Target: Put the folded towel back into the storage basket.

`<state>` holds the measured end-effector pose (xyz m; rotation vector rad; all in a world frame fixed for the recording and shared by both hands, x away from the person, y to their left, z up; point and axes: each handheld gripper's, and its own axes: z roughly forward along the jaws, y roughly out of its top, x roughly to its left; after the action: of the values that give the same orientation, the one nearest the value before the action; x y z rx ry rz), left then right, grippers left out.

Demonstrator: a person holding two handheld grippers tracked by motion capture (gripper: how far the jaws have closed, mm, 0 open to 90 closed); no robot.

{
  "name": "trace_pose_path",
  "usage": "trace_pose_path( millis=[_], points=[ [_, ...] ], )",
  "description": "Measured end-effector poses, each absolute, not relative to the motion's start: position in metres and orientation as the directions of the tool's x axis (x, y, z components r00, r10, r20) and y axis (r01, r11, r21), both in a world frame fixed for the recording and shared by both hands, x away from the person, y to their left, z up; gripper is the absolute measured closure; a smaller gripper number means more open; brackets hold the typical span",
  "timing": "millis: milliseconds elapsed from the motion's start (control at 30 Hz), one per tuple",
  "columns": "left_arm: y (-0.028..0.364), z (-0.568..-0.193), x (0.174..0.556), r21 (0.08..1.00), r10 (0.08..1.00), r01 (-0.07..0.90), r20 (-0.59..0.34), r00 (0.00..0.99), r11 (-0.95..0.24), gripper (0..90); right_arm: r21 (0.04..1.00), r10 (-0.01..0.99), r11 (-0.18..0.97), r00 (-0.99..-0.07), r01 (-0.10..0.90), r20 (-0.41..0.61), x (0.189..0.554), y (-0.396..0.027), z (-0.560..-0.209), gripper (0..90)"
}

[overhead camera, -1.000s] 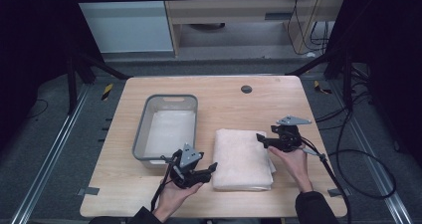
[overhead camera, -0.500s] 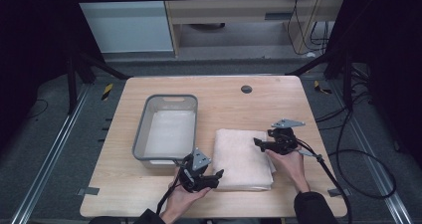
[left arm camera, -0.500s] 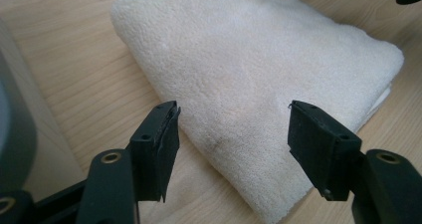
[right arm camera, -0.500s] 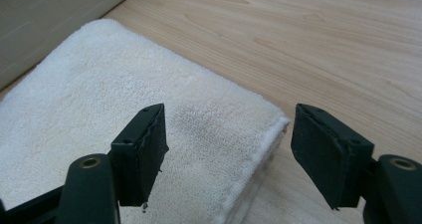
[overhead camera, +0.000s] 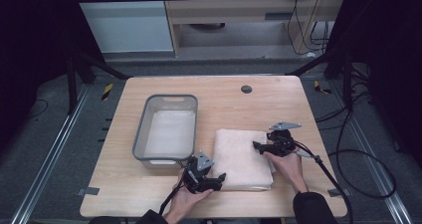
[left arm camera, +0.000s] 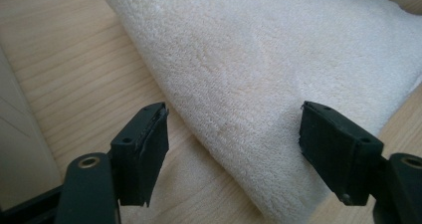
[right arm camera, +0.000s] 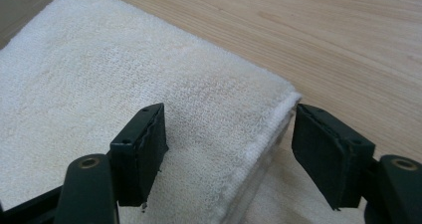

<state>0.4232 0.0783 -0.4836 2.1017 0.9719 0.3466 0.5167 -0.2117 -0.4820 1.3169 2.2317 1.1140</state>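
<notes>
A folded white towel (overhead camera: 244,159) is seen lying flat on the wooden table (overhead camera: 278,104), towards the near edge and just to the right of a grey plastic tub (overhead camera: 166,129), from which it is kept slightly apart. The towel is approached from two sides.

At its near left corner, the left gripper (overhead camera: 219,178) is held low by the left hand (overhead camera: 186,199). Its jaws have just been opening and are now spread wide. In the left gripper view the folded edge of the towel (left arm camera: 278,79) is shown running between the two black jaws, but it is not pressed by either pad, so nothing is grasped.

At the right edge of the towel, the right gripper (overhead camera: 256,146) is held by the right hand (overhead camera: 288,165), pointing leftwards over the cloth. In the right gripper view its jaws are also seen spread apart, with the stitched corner of the towel (right arm camera: 224,134) lying between and below them; the cloth is not clamped by the pads, so this tool too is released.

A small dark round mark (overhead camera: 246,89) is visible on the table beyond the towel, well apart from it
</notes>
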Motion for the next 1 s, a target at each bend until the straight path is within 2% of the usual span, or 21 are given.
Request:
trace_pose_path(
  millis=[400, 700, 900, 1000],
  points=[
    [0.075, -0.494, 0.425, 0.737, 0.739, 0.549, -0.101, 0.666, -0.394, 24.3, 0.733, 0.845, 0.260, -0.515, 0.629, 0.142, 0.520, -0.208, -0.491, 30.6],
    [0.074, -0.498, 0.430, 0.718, 0.724, 0.575, -0.144, 0.674, -0.392, 24.5, 0.709, 0.844, 0.208, -0.490, 0.674, 0.218, 0.523, -0.209, -0.496, 32.9],
    [0.073, -0.500, 0.430, 0.714, 0.711, 0.581, -0.167, 0.683, -0.390, 24.6, 0.685, 0.835, 0.169, -0.472, 0.708, 0.282, 0.524, -0.209, -0.498, 36.9],
    [0.072, -0.500, 0.430, 0.712, 0.708, 0.583, -0.170, 0.685, -0.393, 26.4, 0.682, 0.829, 0.163, -0.474, 0.713, 0.298, 0.524, -0.209, -0.499, 41.9]
  ],
)
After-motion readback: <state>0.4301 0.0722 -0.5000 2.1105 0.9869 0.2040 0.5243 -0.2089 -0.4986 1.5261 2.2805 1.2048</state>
